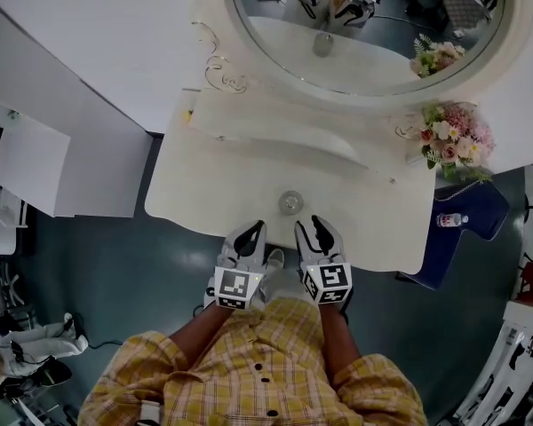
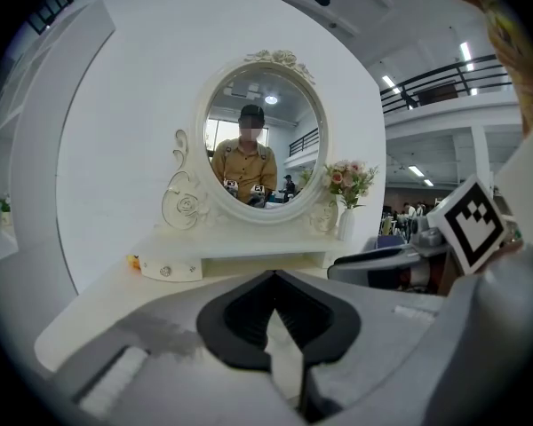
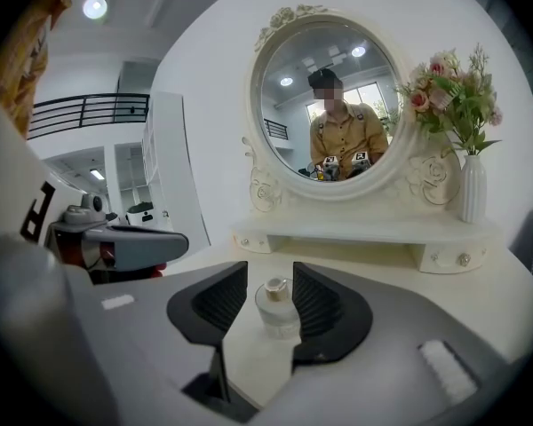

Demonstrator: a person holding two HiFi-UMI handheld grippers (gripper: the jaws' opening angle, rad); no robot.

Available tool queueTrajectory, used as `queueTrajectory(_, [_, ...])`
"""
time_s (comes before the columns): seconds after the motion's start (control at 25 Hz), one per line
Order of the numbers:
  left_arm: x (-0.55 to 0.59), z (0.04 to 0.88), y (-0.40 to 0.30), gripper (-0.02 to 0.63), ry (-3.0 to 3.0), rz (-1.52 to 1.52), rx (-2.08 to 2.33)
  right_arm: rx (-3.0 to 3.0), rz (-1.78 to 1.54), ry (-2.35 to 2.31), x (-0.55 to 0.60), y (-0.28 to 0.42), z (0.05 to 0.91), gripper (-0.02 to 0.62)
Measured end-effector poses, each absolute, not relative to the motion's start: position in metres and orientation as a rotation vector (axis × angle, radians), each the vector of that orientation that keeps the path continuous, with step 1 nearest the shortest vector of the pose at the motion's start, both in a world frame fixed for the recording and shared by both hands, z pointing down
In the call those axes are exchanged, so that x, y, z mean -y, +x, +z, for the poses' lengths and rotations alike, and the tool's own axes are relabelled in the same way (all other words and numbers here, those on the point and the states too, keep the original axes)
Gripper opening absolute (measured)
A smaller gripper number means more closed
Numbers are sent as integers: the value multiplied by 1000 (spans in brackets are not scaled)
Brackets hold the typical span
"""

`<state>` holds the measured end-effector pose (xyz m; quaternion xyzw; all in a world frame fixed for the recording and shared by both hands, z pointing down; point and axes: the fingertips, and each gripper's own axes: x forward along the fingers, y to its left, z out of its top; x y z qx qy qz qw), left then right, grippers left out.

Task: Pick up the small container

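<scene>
Plainly down on the table [image 1: 213, 193], near its six o'clock edge, not lifted; fitting a reach or a set-down alike. Right gripper [image 1: 318, 229] half open, pressing on nothing; left gripper [image 1: 253, 231] closed, empty. Small container [image 3: 278, 307] upright just ahead of the right jaws, twelve o'clock.

Cream dressing table [image 1: 186, 193] against curved white wall panel [image 2: 115, 131], ornate oval mirror [image 2: 262, 140], vase of pink flowers [image 3: 469, 185] at right, dark blue-grey floor [image 1: 115, 273], ceiling strip lights [image 2: 466, 56], railed upper balcony [image 3: 80, 114].
</scene>
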<state>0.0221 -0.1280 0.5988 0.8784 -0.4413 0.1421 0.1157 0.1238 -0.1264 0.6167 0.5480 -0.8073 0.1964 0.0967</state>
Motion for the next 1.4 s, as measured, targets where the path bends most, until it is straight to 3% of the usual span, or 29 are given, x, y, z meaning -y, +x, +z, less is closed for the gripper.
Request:
queueTrajectory(0.6, [125,610,20,0,2541,435,1310,2359,596,1520,147,112,660,280])
queueTrajectory(1.4, [119,616,8,0,2517,453,1332,2270,552,1457,169,95,714,356])
